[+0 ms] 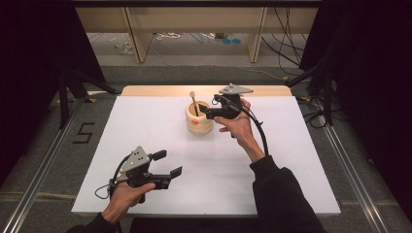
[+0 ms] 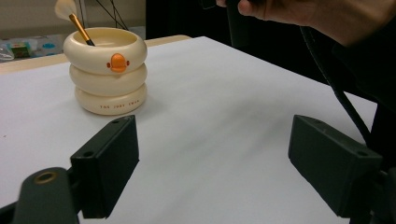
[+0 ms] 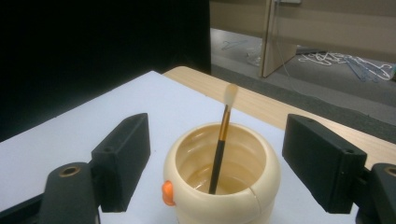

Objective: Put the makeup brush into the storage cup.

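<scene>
Hovering just above the cream pot (image 1: 199, 118) at the centre of the high view, the right gripper (image 3: 217, 163) has its jaws wide apart, empty. A brush (image 3: 221, 144) leans inside the pot, bristles up; a careless dip could knock the handle or tip the pot. At lower left, the left gripper (image 1: 165, 164) hangs with jaws apart, holding nothing. The table (image 1: 145, 126) has a smooth white top. Beyond it lie grey floor, wooden legs and loose cables.
</scene>
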Tool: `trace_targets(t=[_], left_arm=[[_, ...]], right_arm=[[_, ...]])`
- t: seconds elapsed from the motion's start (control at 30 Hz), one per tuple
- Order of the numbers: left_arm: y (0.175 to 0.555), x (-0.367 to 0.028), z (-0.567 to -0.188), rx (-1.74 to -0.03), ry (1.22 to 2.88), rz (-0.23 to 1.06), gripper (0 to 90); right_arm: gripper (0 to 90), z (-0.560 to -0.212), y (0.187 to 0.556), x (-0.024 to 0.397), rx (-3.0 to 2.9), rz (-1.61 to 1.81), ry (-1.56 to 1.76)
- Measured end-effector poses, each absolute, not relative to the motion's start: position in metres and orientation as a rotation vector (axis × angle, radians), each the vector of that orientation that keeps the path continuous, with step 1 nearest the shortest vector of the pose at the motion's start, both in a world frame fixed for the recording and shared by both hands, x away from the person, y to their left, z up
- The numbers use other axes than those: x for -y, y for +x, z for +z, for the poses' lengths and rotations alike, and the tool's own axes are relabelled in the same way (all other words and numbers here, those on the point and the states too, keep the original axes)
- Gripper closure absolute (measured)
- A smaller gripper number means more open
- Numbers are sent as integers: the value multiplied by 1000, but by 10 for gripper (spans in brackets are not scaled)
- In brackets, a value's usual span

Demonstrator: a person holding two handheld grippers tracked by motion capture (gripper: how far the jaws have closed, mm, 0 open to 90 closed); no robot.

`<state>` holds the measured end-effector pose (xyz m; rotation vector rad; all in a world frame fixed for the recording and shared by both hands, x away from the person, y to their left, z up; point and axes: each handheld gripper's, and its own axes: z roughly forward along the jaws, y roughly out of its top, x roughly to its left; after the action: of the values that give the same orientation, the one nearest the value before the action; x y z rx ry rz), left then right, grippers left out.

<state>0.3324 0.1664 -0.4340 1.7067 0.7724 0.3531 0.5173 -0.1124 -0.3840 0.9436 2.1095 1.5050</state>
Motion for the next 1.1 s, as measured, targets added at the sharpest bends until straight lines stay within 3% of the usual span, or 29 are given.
trace_targets(t=[1.1], left_arm=[[332, -167, -433, -773, 1709, 362, 159]], right_arm=[[233, -381, 484, 132, -2131, 1488, 921]])
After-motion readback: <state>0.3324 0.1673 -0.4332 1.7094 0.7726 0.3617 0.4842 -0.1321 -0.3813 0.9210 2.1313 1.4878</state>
